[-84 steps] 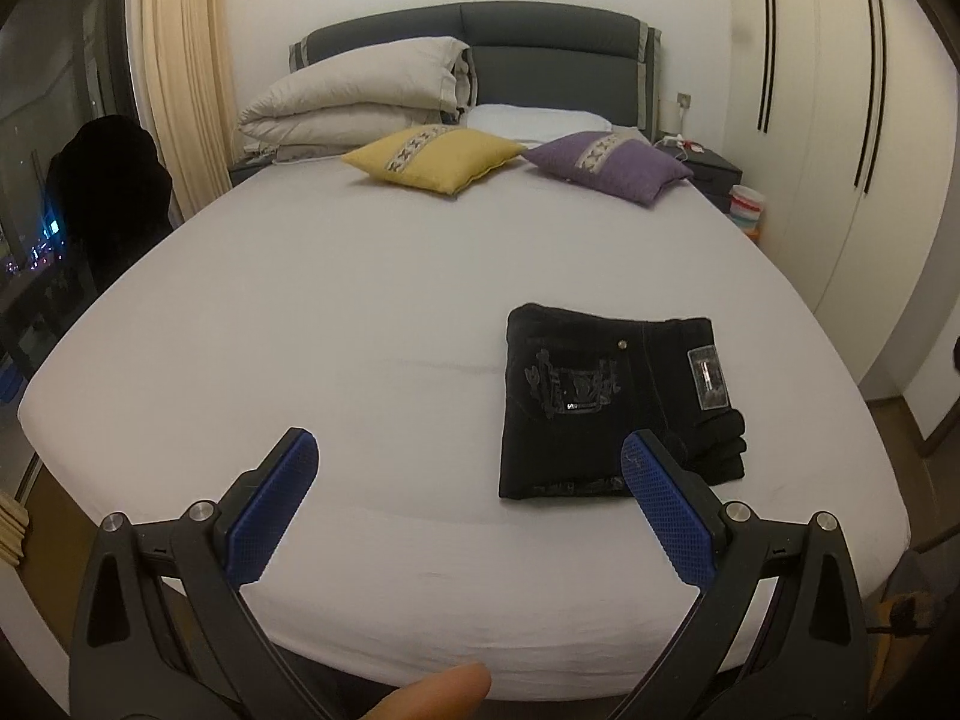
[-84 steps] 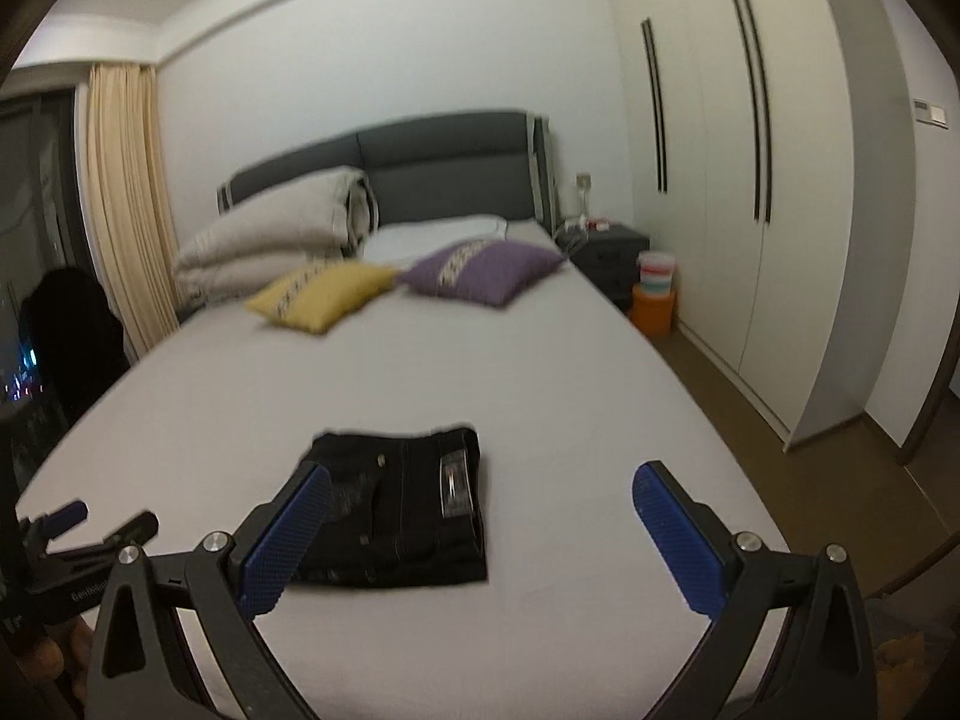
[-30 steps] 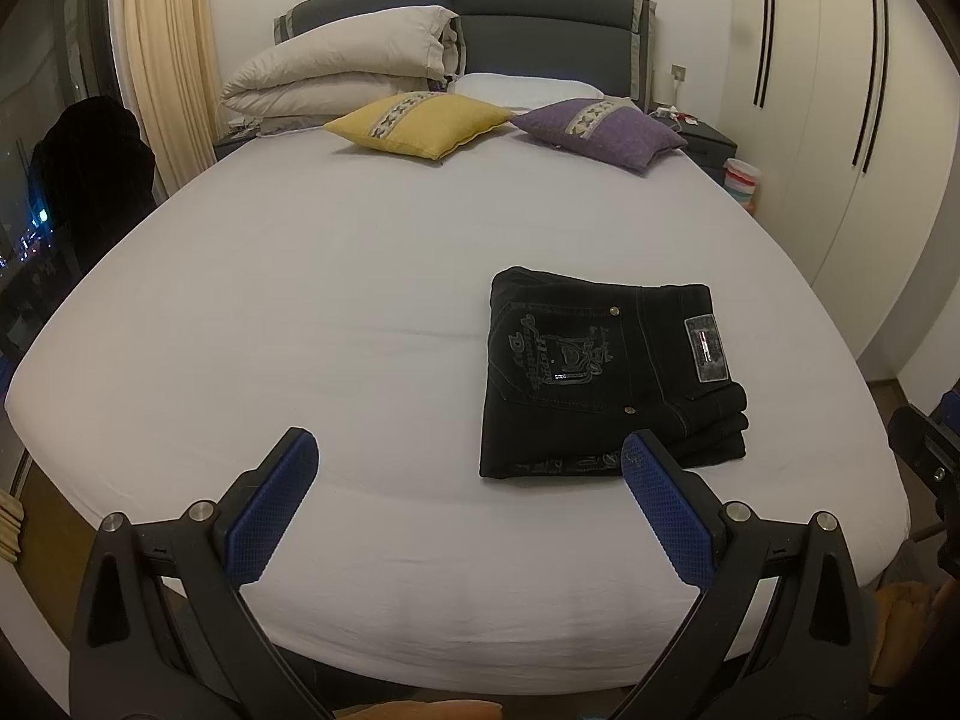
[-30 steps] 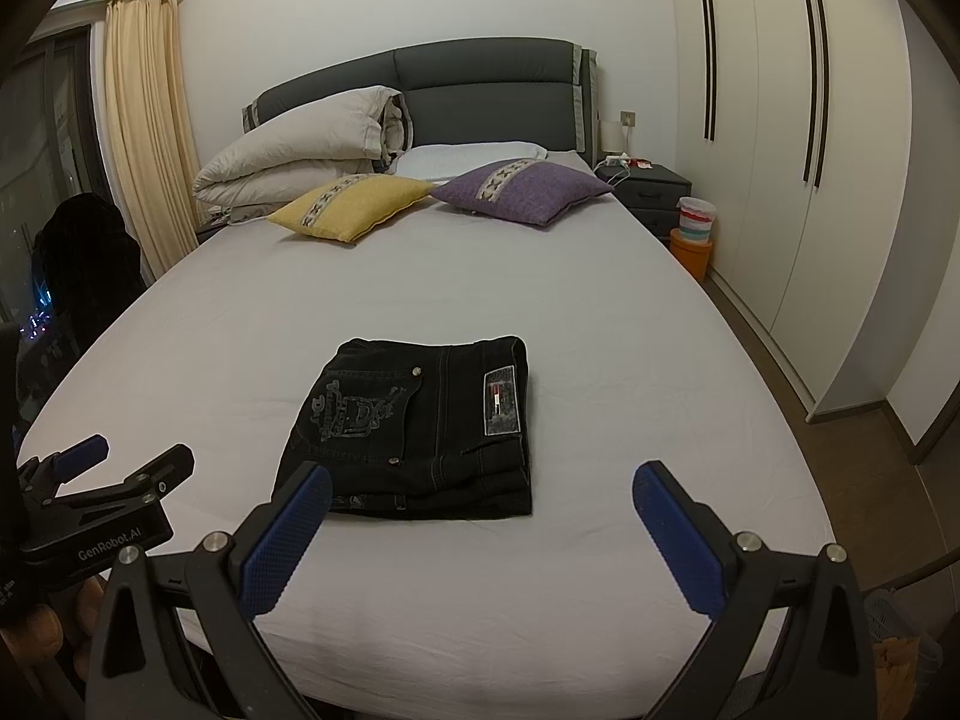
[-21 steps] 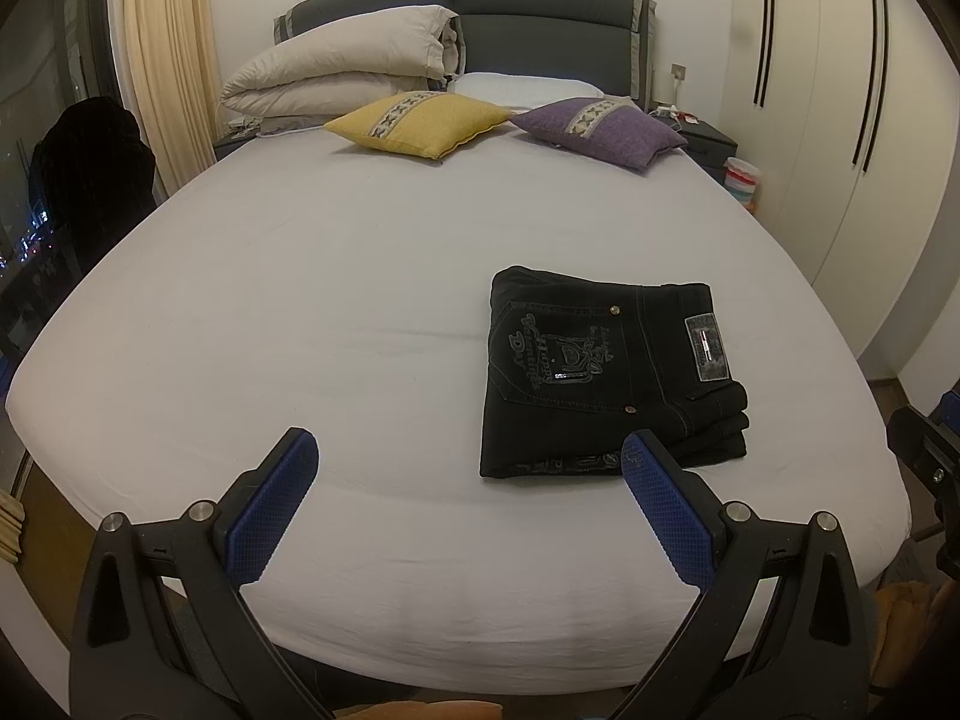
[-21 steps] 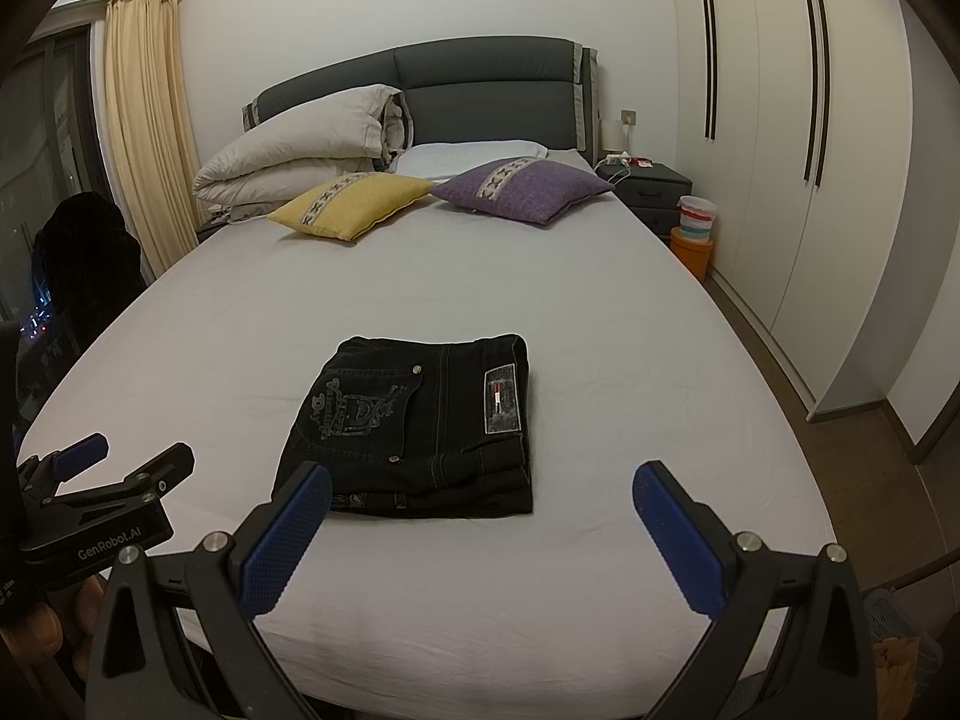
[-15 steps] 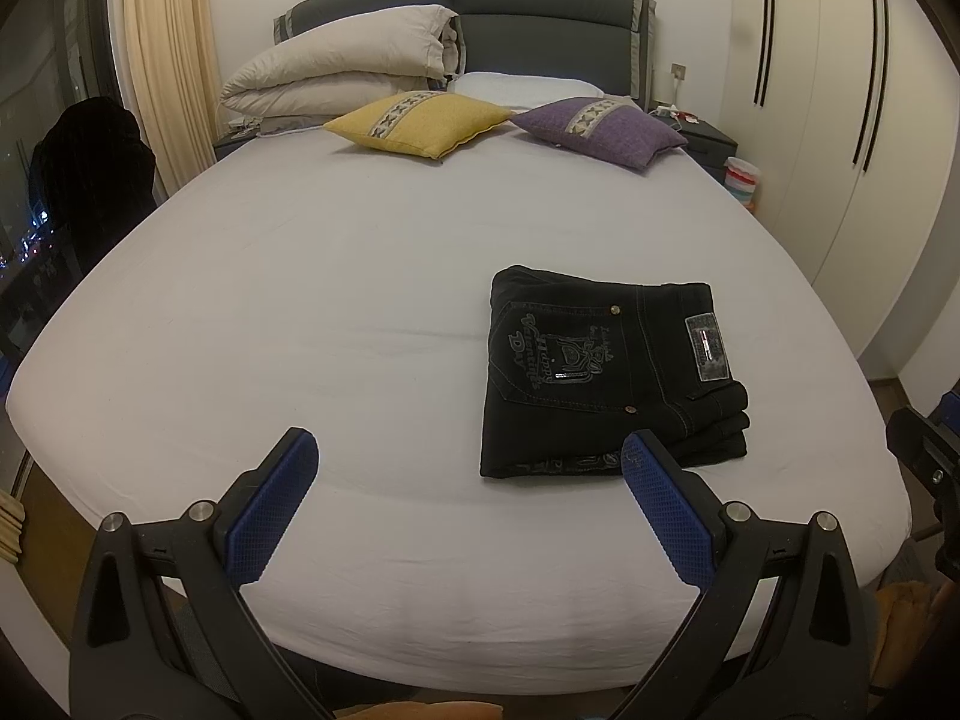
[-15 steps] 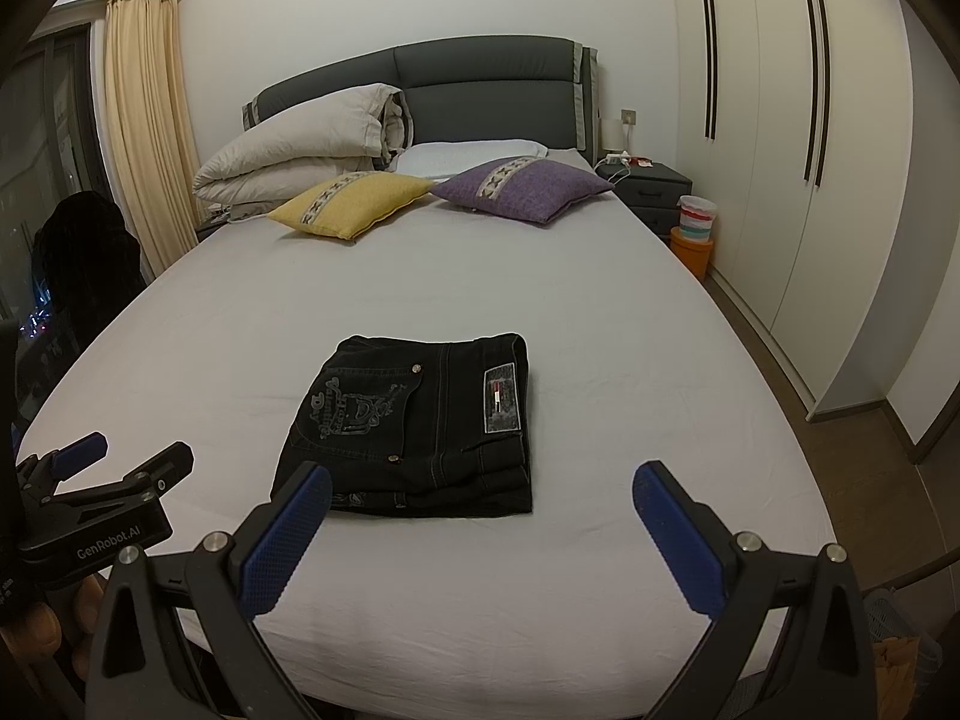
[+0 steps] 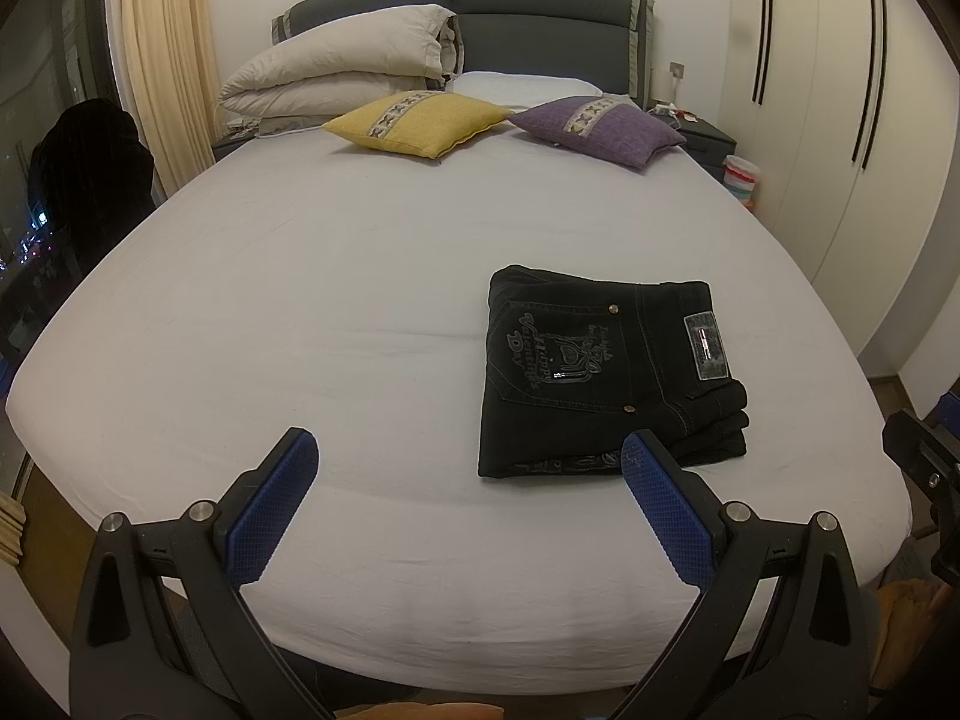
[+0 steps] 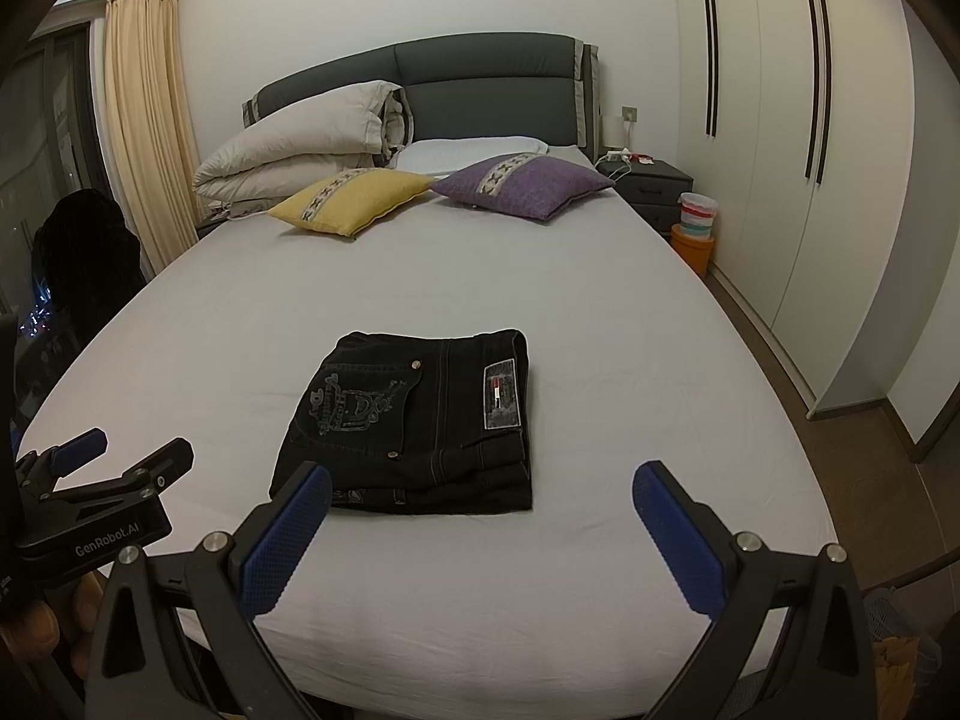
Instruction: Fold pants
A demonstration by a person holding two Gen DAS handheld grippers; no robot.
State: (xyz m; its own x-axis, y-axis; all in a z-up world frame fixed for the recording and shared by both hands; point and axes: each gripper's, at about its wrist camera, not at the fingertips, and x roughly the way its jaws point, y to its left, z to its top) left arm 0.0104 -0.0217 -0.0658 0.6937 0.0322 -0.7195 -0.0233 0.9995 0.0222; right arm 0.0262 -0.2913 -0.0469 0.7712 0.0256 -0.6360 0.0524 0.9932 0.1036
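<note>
Black pants (image 9: 606, 372) (image 10: 414, 420) lie folded into a compact rectangle on the white bed (image 9: 300, 300) (image 10: 630, 372), near its foot end, with a printed back pocket and a waist label facing up. My left gripper (image 9: 468, 468) hangs open above the foot edge, short of the pants and holding nothing. The right gripper (image 10: 480, 492) is open too, held back from the pants, empty. In the right wrist view the left gripper (image 10: 114, 450) shows at the left edge.
A yellow cushion (image 9: 417, 123), a purple cushion (image 9: 597, 129) and a folded duvet (image 9: 342, 75) lie by the headboard. White wardrobes (image 10: 798, 120) line the right wall, with a nightstand (image 10: 651, 183) and tubs (image 10: 696, 228) beside the bed. A dark chair (image 9: 90, 162) stands left.
Both grippers rose and steadied over the bed's foot since 2.8 s ago; over the last second nothing has visibly moved. The pants stay folded in place.
</note>
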